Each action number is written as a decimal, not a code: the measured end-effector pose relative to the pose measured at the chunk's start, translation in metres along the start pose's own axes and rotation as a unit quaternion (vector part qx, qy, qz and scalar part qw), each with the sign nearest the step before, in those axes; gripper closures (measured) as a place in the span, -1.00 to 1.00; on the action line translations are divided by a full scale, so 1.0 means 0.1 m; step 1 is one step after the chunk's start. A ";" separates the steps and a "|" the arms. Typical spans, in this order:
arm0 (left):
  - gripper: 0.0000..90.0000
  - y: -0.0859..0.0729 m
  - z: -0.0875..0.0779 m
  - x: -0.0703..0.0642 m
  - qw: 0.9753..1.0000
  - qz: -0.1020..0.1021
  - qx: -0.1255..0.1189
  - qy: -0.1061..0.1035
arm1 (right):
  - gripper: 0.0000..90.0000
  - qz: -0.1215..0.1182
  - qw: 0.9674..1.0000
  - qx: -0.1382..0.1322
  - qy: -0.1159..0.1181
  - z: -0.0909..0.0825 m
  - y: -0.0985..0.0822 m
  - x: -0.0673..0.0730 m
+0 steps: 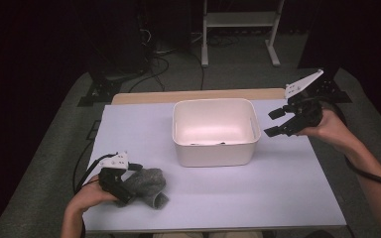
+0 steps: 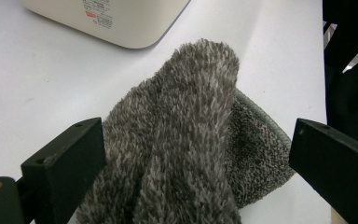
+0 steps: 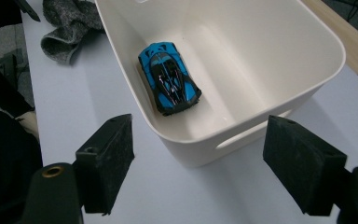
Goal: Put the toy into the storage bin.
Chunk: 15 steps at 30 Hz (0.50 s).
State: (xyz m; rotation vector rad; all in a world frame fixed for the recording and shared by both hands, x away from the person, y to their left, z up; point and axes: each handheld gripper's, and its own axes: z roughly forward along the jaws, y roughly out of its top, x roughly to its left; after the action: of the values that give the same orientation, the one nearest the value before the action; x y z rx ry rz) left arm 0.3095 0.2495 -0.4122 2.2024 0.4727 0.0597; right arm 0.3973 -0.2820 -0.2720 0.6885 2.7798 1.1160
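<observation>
While our left gripper (image 1: 127,179) rests over the grey fleece sock (image 2: 182,149), its fingers (image 2: 65,163) stand released, sock lying between them on the surface (image 1: 278,188). Right gripper (image 1: 278,124): fingers released, empty, beside the white tub (image 1: 213,148) holding a blue toy car (image 3: 170,79). We should clench deep on the thick fold before lifting.

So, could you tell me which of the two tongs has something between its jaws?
The left tongs: the fuzzy grey sock lies between them. The right tongs stand open beside the white bin.
</observation>
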 end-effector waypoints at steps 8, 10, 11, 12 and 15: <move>-0.94 0.00 0.00 0.00 1.000 0.000 0.000 0.002 | -0.49 0.019 1.000 -0.005 0.003 0.03 -0.23 -0.02; -0.94 0.01 0.01 -0.01 1.000 0.003 0.000 -0.001 | -0.49 0.024 1.000 -0.007 0.005 0.05 -0.30 -0.03; -0.94 0.02 0.01 -0.01 1.000 0.006 0.001 -0.004 | -0.49 0.026 1.000 -0.006 0.006 0.05 -0.32 -0.03; -0.94 0.02 0.02 -0.02 1.000 0.006 0.001 -0.003 | -0.49 0.029 1.000 -0.007 0.007 0.07 -0.35 -0.03; -0.94 0.03 0.02 -0.02 1.000 0.006 -0.001 -0.004 | -0.49 0.035 0.999 -0.009 0.011 0.11 -0.43 -0.03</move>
State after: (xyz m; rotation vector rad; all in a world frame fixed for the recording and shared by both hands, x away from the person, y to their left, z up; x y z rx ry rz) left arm 0.3087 0.2456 -0.4112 2.2036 0.4552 0.0571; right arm 0.3862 -0.3033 -0.3091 0.7809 2.7805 1.1651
